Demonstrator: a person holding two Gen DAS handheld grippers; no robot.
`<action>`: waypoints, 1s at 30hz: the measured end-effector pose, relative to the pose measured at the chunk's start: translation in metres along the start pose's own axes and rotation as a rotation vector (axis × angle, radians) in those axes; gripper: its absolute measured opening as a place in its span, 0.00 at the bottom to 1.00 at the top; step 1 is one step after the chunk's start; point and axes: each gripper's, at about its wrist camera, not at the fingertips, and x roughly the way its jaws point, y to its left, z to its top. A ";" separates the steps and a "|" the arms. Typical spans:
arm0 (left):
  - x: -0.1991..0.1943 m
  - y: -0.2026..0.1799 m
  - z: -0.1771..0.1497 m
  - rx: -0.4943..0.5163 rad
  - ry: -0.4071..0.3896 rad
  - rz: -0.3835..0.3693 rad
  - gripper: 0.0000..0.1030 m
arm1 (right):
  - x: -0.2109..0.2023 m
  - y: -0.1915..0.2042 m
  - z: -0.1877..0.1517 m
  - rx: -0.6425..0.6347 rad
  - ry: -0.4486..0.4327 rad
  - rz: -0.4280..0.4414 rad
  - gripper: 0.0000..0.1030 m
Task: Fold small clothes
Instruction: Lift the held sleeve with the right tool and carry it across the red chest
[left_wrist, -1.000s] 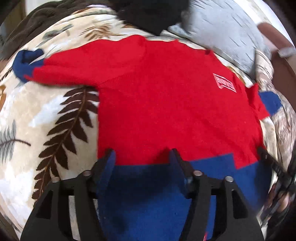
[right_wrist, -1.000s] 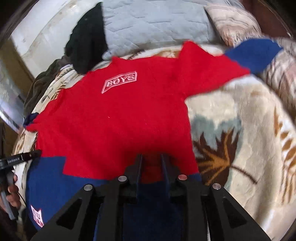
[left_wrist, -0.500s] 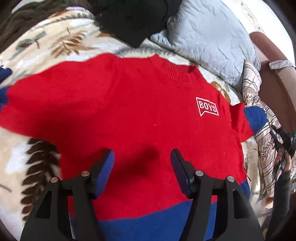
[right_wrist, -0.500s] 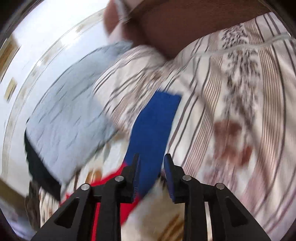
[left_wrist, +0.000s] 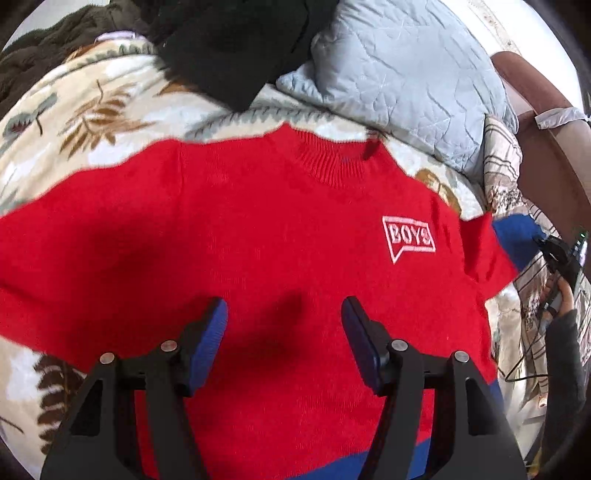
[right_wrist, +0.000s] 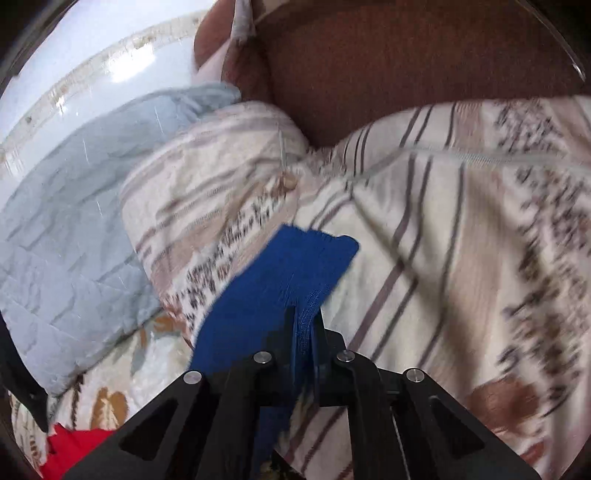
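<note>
One red sweater (left_wrist: 258, 240) lies flat across the middle of the left wrist frame on a leaf-print blanket (left_wrist: 92, 110), a white "BOYS" patch (left_wrist: 407, 236) at centre right. Left gripper (left_wrist: 284, 314) hovers spread above it, empty. Right gripper (right_wrist: 304, 317) pinches the blue cuff (right_wrist: 280, 273) at lower centre.

Your left gripper (left_wrist: 284, 317) has black angular arms, silver screws, blue pads (left_wrist: 212, 332); your sleeve (left_wrist: 561, 354) is dark grey.

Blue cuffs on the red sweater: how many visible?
1. The blue cuff is pinched in the right hand-held gripper, lying over the striped bedding. The other sleeve end runs out of frame, so its cuff is hidden.
</note>
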 end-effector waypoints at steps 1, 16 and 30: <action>-0.002 0.001 0.002 0.000 -0.009 -0.001 0.61 | -0.012 -0.003 0.005 0.007 -0.034 0.023 0.05; -0.007 0.032 -0.025 -0.160 -0.041 -0.136 0.64 | -0.053 -0.006 -0.005 -0.003 -0.031 0.127 0.05; -0.001 0.044 -0.016 -0.164 0.000 -0.183 0.64 | -0.088 0.127 -0.080 -0.170 0.112 0.393 0.05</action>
